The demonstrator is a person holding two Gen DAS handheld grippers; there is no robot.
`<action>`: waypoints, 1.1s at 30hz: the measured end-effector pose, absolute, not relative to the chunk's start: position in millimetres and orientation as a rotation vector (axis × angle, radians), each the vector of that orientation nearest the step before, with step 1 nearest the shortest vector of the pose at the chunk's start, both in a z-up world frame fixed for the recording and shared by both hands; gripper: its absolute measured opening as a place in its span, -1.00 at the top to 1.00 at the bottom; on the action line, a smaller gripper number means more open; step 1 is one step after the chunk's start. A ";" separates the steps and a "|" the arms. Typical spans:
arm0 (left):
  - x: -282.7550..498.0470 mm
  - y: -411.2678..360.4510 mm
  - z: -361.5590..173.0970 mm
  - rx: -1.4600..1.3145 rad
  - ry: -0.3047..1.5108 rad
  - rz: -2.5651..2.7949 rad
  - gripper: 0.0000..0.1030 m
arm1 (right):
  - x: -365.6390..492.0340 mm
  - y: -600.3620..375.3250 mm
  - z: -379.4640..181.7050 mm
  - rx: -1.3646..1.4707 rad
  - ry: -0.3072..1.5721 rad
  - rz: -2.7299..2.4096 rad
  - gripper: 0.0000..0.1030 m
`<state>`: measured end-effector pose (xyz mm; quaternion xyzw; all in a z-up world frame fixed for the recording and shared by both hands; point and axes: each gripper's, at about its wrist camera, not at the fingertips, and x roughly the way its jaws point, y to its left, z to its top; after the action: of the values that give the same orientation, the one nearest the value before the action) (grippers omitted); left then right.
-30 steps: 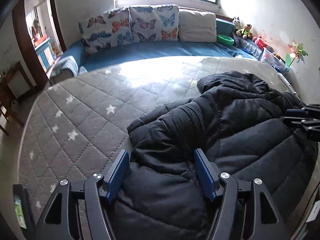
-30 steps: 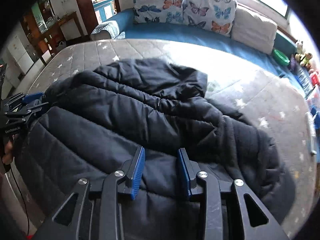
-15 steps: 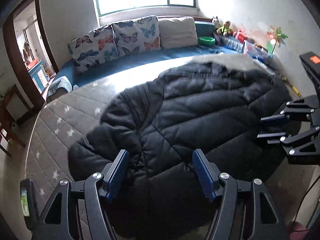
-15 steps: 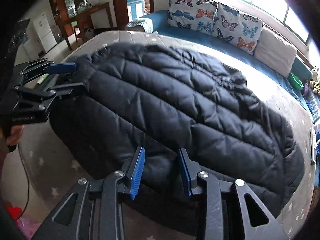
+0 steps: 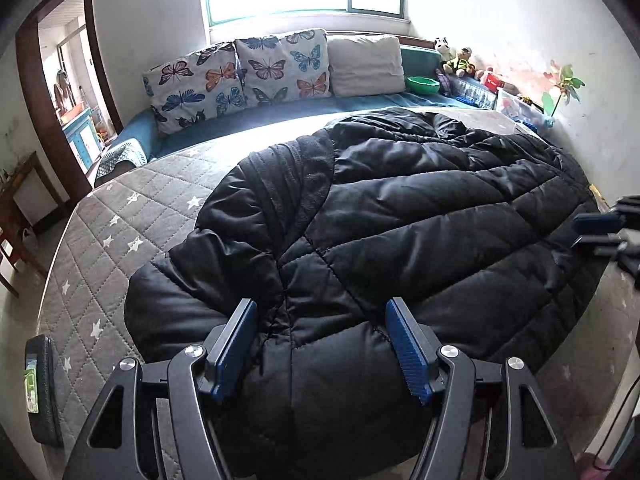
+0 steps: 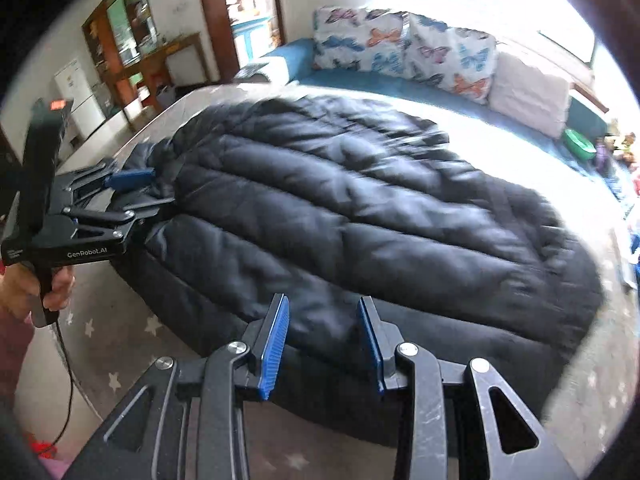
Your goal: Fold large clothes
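A large black puffer jacket (image 5: 420, 220) (image 6: 340, 208) lies spread over a grey star-quilted mattress (image 5: 120, 240). My left gripper (image 5: 324, 344) is at the jacket's near left end. A thick bunch of padded fabric fills the wide gap between its blue pads and touches both. In the right wrist view the left gripper (image 6: 160, 188) bites that corner from the side, with a hand (image 6: 56, 284) on its handle. My right gripper (image 6: 324, 340) stands narrower at the near hem, with fabric between its pads. In the left wrist view the right gripper (image 5: 576, 232) meets the jacket's right edge.
Butterfly pillows (image 5: 240, 76) and a plain pillow line a blue bench under the window. A green bowl (image 5: 422, 85) and toys (image 5: 460, 60) sit at the far right by the wall. A dark flat device (image 5: 40, 388) lies at the mattress's near left edge. A doorway (image 5: 68, 92) opens at left.
The jacket has gone from a bunched heap with a sleeve folded over to a broad flat spread. Both grippers drew back toward the mattress's near edge with its hem.
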<state>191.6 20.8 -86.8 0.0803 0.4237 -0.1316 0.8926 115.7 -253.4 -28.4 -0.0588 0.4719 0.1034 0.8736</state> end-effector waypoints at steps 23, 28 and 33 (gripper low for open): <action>189.4 43.7 -53.0 0.170 0.848 -0.196 -0.38 | 162.1 -358.0 -40.1 0.088 0.994 0.030 0.24; 193.2 46.8 -61.2 0.158 0.867 -0.192 -0.38 | 161.2 -348.6 -56.9 0.017 1.023 0.005 0.23; 200.0 50.1 -71.6 0.114 0.896 -0.202 -0.39 | 162.6 -349.3 -61.6 0.008 1.041 -0.009 0.23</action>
<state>200.0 50.1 -71.6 0.0550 0.4321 -0.0974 0.8949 162.6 -349.3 -61.6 0.0039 0.4973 -0.0042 0.8676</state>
